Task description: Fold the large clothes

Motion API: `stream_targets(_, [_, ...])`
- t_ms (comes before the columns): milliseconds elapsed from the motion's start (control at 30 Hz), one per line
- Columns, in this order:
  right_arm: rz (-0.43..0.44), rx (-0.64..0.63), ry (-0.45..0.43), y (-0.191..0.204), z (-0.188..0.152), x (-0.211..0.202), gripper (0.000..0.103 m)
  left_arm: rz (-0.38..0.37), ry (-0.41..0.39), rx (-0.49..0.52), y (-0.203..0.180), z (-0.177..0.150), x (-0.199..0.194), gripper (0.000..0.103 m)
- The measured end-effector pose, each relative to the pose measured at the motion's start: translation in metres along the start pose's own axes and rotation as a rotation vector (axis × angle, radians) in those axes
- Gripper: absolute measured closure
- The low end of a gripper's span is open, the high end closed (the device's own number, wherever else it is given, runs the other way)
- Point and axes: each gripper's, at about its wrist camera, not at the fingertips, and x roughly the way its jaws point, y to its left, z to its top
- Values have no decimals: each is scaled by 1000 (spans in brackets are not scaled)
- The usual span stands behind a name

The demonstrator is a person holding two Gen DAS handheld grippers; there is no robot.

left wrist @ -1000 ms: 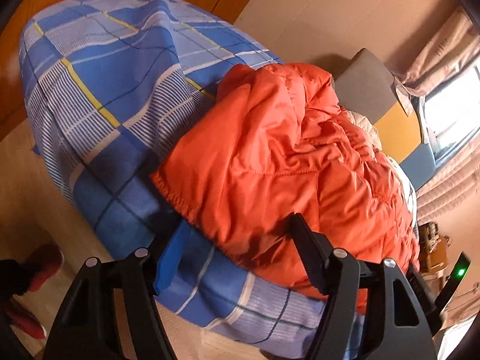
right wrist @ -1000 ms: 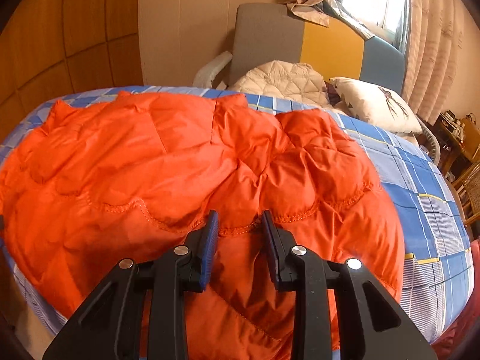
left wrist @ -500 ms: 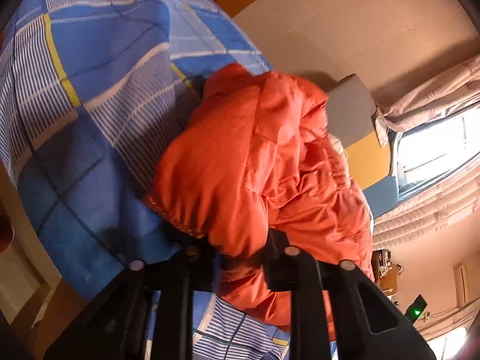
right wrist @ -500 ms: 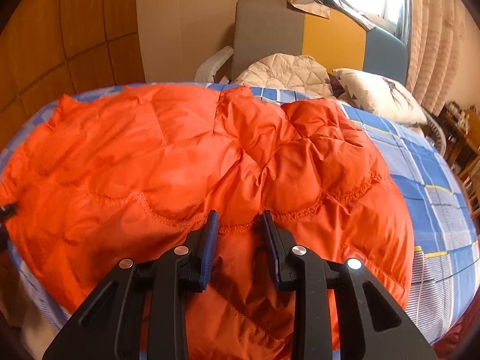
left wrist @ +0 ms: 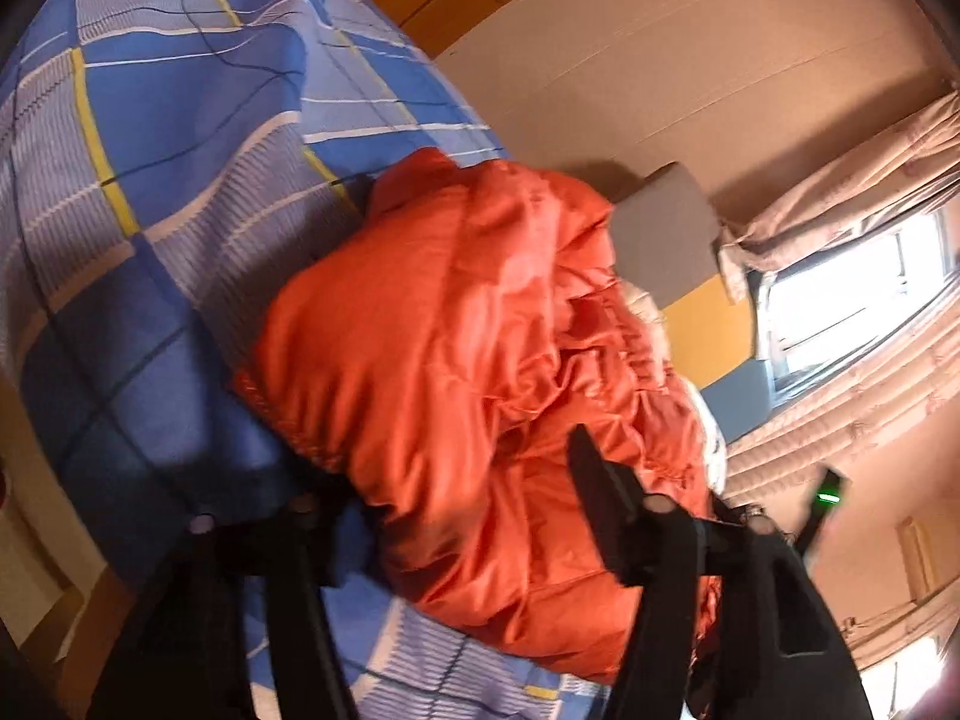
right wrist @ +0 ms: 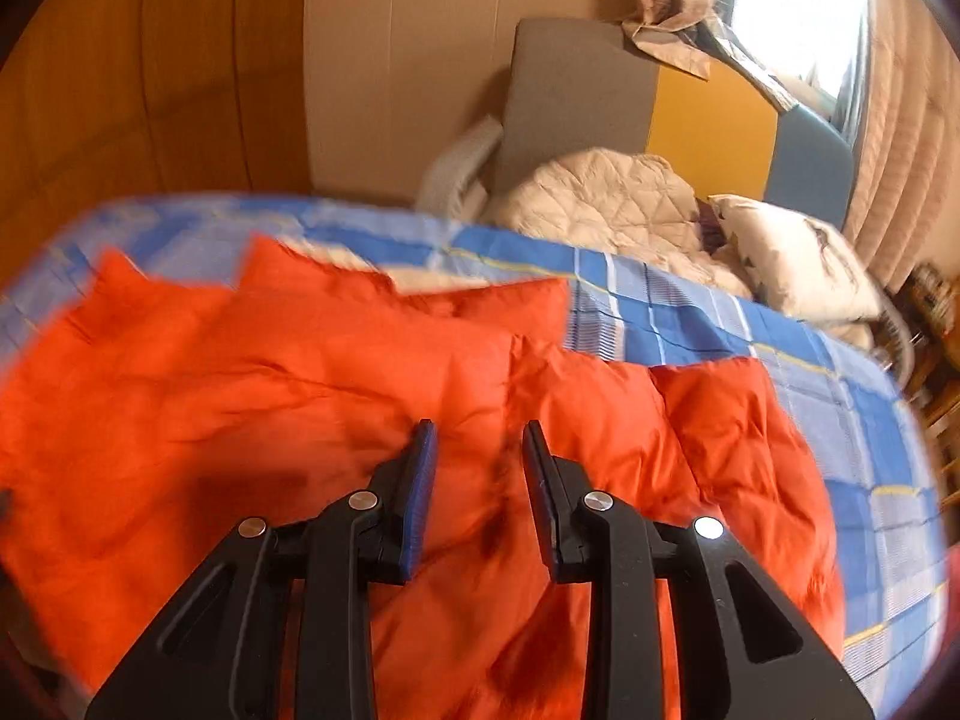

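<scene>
The orange jacket (left wrist: 480, 360) lies bunched on the checked bed (left wrist: 150, 180). The left gripper (left wrist: 456, 480) is opening, jacket edge between its jaws. At 6 o'clock the right gripper (right wrist: 477, 450) hovers, fingers apart, empty. Next: regrip and fold.

Orange jacket (right wrist: 360, 372); blue/white plaid sheet (right wrist: 690, 312) w/ yellow lines; grey-yellow-blue headboard (right wrist: 708, 114); beige quilt (right wrist: 606, 204).

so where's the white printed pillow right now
In the right wrist view the white printed pillow lies at the upper right, on the blue checked bedsheet just right of the beige quilted blanket, below the window.
</scene>
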Motion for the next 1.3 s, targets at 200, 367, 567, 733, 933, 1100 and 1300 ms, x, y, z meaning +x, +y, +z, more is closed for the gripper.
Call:
stream_targets(200, [50,50,14,-7,-14,23,74,33,2,4,1,0,14,67])
stream_targets(367, [104,105,-29,-19,-18,-9,74,36,-5,-2,5,5,9,84])
stream_targets(567, [130,71,-84,-10,-51,-68,74,28,-20,13,2,3,2,87])
stream_targets(733, [138,61,-14,-2,-84,-62,74,20,-34,-4,5,2,1,81])
stream_targets(933, [101,21,6,8,-102,-42,74,28,-53,73,-5,-2,8,43])
stream_targets(1100, [161,70,14,-8,-88,-55,74,73,-40,65,-4,6,13,81])
stream_targets(1300, [145,112,-65,-19,-59,-64,74,41,-69,106,-16,8,-3,90])
